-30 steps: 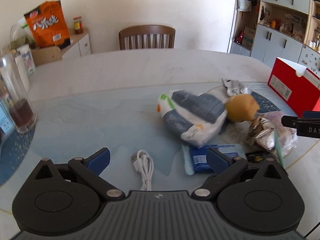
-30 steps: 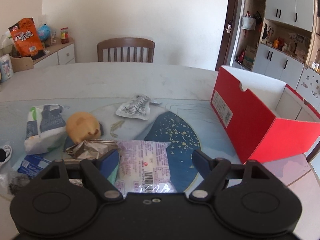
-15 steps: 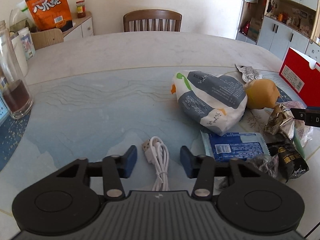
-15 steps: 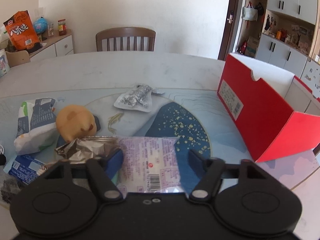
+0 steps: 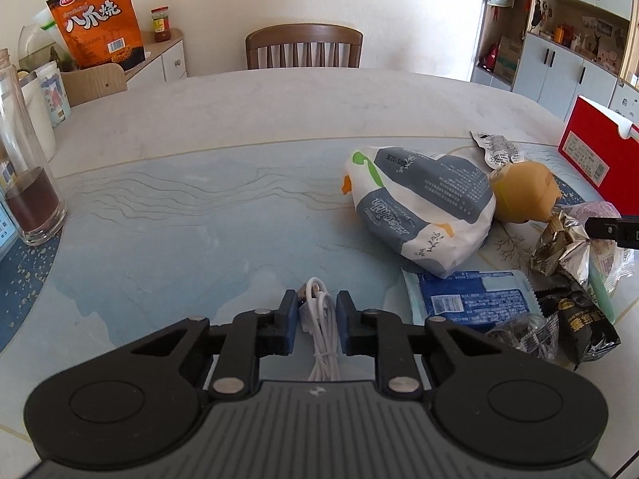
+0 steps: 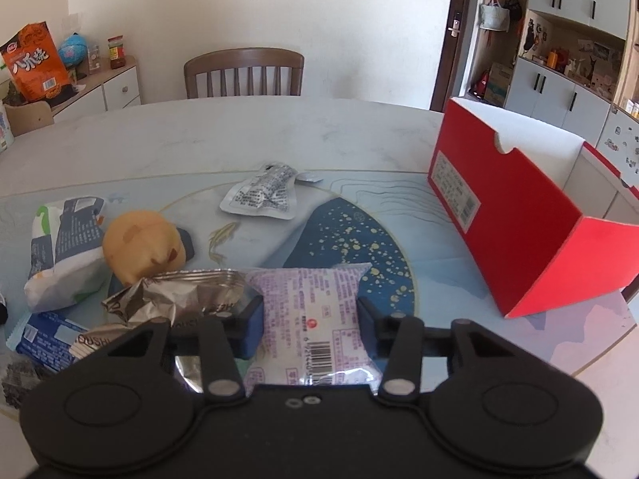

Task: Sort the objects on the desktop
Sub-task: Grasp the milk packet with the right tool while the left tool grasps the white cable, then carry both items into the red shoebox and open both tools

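We lose the near end of the cable [image 5: 322, 333] under the left gripper [image 5: 317, 321] body. The near edge of the purple packet [image 6: 312, 321] hides under the right gripper [image 6: 310, 325], whose left finger covers part of the foil wrapper [image 6: 179, 297]. The red box [image 6: 531, 235] is cut off at the right edge. Print on the packets is too small for us to read.
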`<control>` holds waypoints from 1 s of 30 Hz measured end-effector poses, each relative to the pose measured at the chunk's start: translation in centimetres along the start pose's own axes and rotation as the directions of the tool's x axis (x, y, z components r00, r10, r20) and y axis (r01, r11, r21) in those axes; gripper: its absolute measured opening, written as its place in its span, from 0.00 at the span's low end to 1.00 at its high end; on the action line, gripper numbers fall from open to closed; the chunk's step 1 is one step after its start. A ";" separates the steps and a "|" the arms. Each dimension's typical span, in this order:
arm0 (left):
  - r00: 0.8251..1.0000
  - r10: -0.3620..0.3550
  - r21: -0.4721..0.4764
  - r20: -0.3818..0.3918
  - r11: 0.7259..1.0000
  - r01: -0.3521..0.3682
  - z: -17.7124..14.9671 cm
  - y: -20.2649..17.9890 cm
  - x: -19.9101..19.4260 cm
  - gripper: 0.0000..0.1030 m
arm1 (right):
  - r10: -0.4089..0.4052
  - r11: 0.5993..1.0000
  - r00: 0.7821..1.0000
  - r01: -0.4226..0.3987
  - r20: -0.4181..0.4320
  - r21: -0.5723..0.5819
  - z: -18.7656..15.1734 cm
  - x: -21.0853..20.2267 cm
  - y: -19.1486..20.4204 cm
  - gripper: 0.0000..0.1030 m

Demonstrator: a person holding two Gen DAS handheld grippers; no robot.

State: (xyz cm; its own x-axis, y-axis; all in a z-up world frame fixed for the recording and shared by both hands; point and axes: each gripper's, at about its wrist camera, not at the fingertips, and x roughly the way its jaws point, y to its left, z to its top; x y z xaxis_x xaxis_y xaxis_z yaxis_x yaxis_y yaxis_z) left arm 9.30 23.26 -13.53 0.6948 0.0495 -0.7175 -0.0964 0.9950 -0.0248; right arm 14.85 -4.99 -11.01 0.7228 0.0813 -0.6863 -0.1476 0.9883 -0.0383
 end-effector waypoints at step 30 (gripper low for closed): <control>0.992 -0.098 -0.006 0.085 0.995 0.099 5.2 -15.0 -7.2 0.18 | 0.111 0.994 0.992 -0.111 0.060 0.007 3.3 -8.1 -11.4 0.44</control>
State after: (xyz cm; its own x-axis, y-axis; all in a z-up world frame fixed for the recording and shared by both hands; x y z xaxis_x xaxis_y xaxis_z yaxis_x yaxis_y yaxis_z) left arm 9.45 8.44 -4.41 0.7590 -0.0410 -0.6498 -0.0313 0.9946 -0.0993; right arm 12.91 -16.52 -2.61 0.7415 0.1977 -0.6411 -0.2223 0.9740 0.0432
